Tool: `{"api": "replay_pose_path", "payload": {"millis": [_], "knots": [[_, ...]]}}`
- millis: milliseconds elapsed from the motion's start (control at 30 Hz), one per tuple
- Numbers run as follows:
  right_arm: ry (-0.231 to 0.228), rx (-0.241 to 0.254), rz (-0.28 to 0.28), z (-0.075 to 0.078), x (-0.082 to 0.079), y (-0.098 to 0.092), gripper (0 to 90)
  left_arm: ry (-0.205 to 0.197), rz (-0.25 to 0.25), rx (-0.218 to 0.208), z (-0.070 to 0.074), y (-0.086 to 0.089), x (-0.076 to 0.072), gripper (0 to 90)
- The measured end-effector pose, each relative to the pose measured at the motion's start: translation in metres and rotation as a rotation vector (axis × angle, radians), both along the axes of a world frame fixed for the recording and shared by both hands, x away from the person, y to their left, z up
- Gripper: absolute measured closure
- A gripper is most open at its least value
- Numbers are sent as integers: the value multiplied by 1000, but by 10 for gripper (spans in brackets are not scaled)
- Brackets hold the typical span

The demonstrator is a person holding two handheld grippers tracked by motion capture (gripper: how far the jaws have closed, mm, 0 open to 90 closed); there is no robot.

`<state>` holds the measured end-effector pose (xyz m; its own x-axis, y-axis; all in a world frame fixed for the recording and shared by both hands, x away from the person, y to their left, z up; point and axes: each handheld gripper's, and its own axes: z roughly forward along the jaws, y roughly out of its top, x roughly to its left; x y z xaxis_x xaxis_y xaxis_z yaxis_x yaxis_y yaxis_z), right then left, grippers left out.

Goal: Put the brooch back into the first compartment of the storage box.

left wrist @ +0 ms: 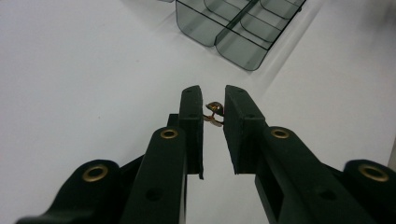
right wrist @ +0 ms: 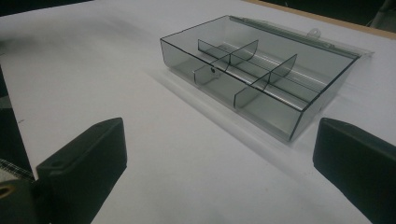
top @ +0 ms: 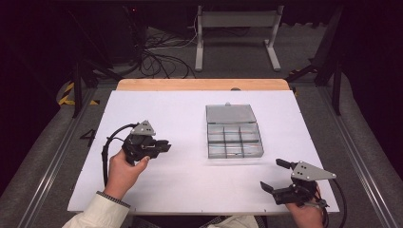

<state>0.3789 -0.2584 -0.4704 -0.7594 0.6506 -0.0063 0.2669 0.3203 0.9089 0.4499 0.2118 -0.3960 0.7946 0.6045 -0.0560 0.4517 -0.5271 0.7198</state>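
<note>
At the near edge of a white table surface (top: 190, 180), a person's two hands each hold a black two-jaw gripper. The right gripper (top: 275, 175), near the front right corner, has its jaws spread wide with nothing between them. The left gripper (top: 164, 146), lifted above the sheet's left half, has its jaws nearly together, pinching a small brass-coloured metal piece (left wrist: 215, 112) between the pads. Farther in, right of centre, a smoky clear plastic box (top: 234, 140) with divided compartments sits on the sheet, its lid lying open behind it. Beyond the sheet runs a bare wooden table edge (top: 199, 84). Behind that lie grey floor, tangled black cables (top: 159, 59) and a grey metal stand (top: 236, 33) in a dark room.
</note>
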Motion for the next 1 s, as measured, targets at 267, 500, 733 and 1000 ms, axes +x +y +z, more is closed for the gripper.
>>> {"api": "replay_pose_path", "payload": {"millis": [267,500,733,1000], "knots": [[0,2,0,0,0,-1,36,-2,-17,-4,3,-15,9,776],[-1,3,0,0,0,-1,36,-4,-27,-2,4,-27,16,776],[2,4,2,0,0,-1,37,-8,-36,-4,6,-37,22,776],[1,2,2,0,0,-2,37,-8,-49,-6,6,-51,30,776]]}}
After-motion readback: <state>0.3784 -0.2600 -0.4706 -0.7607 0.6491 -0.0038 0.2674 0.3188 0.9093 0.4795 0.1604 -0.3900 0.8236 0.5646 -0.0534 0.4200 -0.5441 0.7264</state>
